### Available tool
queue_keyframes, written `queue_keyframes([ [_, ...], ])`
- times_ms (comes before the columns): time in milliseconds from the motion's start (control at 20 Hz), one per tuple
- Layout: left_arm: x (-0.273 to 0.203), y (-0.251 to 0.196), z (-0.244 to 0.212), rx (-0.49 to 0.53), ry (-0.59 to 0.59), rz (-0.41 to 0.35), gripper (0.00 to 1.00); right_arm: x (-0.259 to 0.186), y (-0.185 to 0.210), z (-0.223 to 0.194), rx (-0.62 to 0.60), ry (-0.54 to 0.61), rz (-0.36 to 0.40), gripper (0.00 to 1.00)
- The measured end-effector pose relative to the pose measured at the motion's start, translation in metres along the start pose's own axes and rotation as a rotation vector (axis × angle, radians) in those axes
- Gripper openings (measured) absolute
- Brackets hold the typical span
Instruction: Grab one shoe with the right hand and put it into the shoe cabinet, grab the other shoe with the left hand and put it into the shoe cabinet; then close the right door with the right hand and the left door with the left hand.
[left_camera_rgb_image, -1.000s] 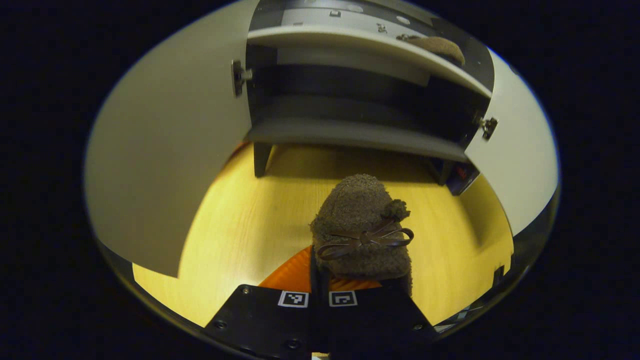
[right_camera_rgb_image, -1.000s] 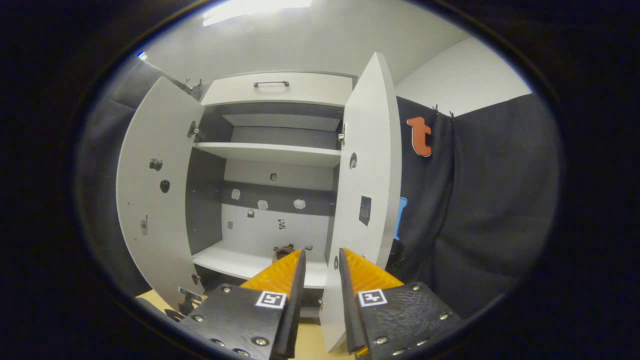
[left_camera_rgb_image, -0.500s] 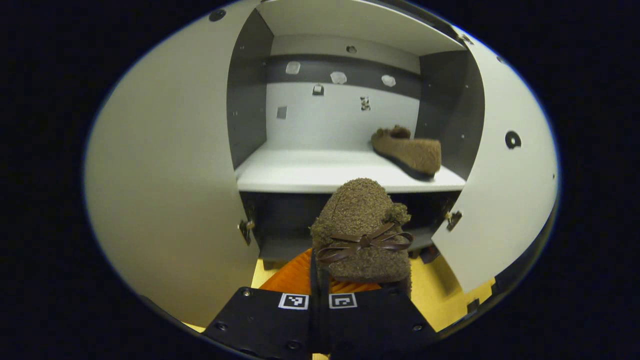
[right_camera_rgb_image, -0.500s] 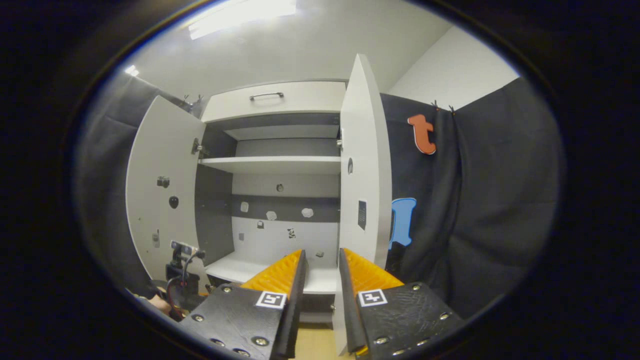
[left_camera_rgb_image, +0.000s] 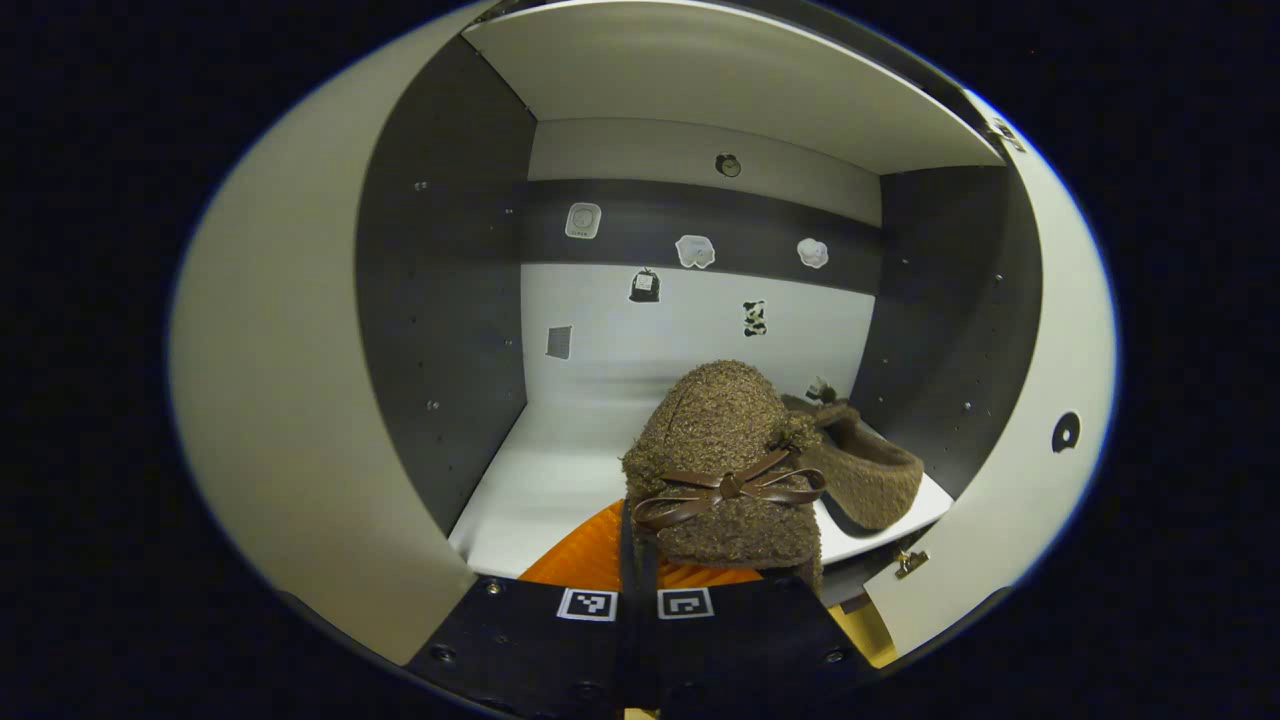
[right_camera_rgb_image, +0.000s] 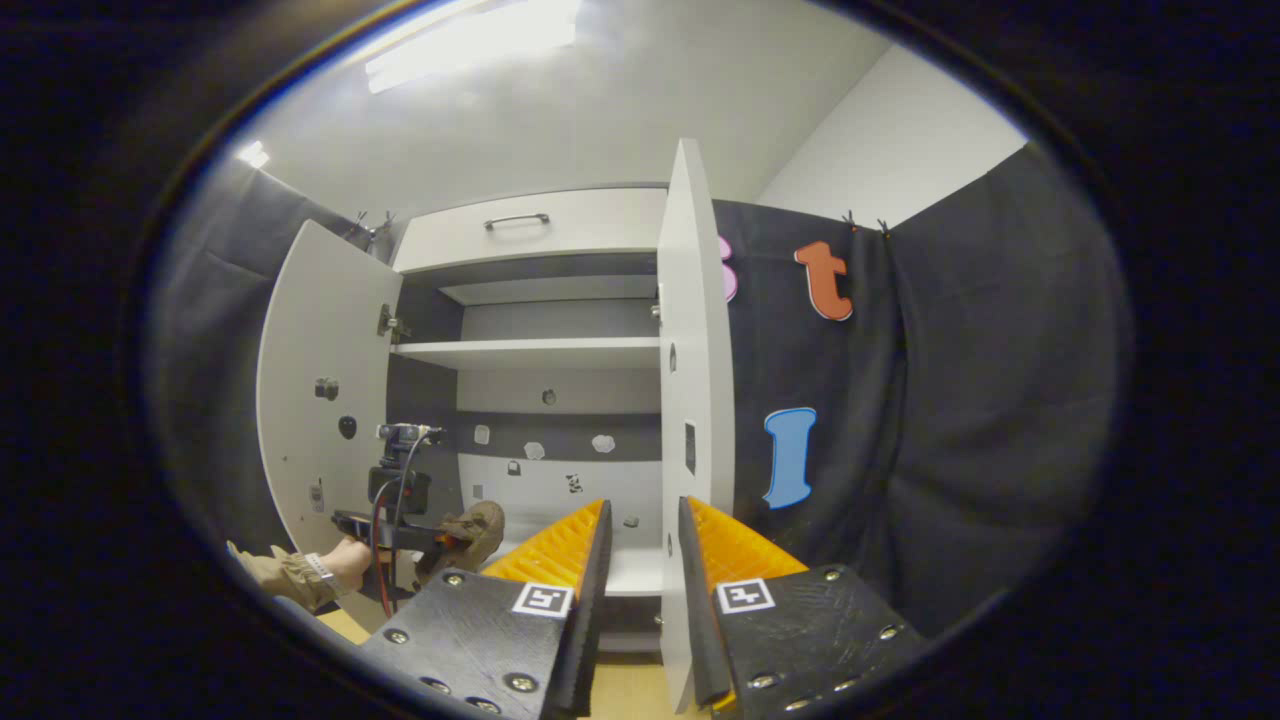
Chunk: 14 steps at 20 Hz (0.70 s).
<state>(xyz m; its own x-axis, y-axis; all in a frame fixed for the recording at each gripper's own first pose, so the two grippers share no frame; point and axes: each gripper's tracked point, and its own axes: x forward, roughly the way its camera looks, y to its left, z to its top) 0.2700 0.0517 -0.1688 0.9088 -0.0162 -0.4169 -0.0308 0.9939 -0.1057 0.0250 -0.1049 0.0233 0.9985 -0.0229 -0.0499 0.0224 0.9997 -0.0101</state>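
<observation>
While the left gripper (left_camera_rgb_image: 640, 560) clamps both orange fingers on the heel end of a fuzzy brown slipper with a thin dark brown bow (left_camera_rgb_image: 725, 465), that shoe hangs toe-forward just above the front edge of the white lower shelf (left_camera_rgb_image: 560, 480) of the white shoe cabinet with dark grey side walls (left_camera_rgb_image: 440, 300). A second fuzzy brown slipper (left_camera_rgb_image: 865, 475) already lies on the same shelf, at its right end near the dark side panel, just beside the held one. Both white cabinet doors stand open, the left door (left_camera_rgb_image: 270, 360) and the right door (left_camera_rgb_image: 1040, 420) framing the compartment.

From the right gripper view, the right gripper (right_camera_rgb_image: 640, 560) is well back from the cabinet, its ribbed orange fingers (right_camera_rgb_image: 555, 550) slightly parted with nothing between them, aligned near the edge of the open right door. A hand (right_camera_rgb_image: 345, 555) in a tan sleeve holds the left gripper at the lower shelf.
</observation>
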Motion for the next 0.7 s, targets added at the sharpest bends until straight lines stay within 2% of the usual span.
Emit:
queue_keyframes([
  [350,0.079,-0.009,0.009,0.021,0.059,0.024,0.00,-0.021,-0.047,0.014,-0.038,-0.025,-0.153,0.37],
  [450,0.098,-0.015,0.003,0.022,0.096,0.025,0.00,-0.027,-0.060,0.013,-0.051,-0.019,-0.199,0.34],
  [500,0.107,-0.017,0.001,0.030,0.112,0.028,0.01,-0.030,-0.063,0.011,-0.053,-0.017,-0.216,0.38],
  [550,0.114,-0.017,0.000,0.047,0.124,0.037,0.01,-0.032,-0.065,0.011,-0.054,-0.013,-0.229,0.34],
  [700,0.127,-0.019,-0.004,0.074,0.136,0.050,0.00,-0.037,-0.074,0.009,-0.062,-0.009,-0.265,0.34],
])
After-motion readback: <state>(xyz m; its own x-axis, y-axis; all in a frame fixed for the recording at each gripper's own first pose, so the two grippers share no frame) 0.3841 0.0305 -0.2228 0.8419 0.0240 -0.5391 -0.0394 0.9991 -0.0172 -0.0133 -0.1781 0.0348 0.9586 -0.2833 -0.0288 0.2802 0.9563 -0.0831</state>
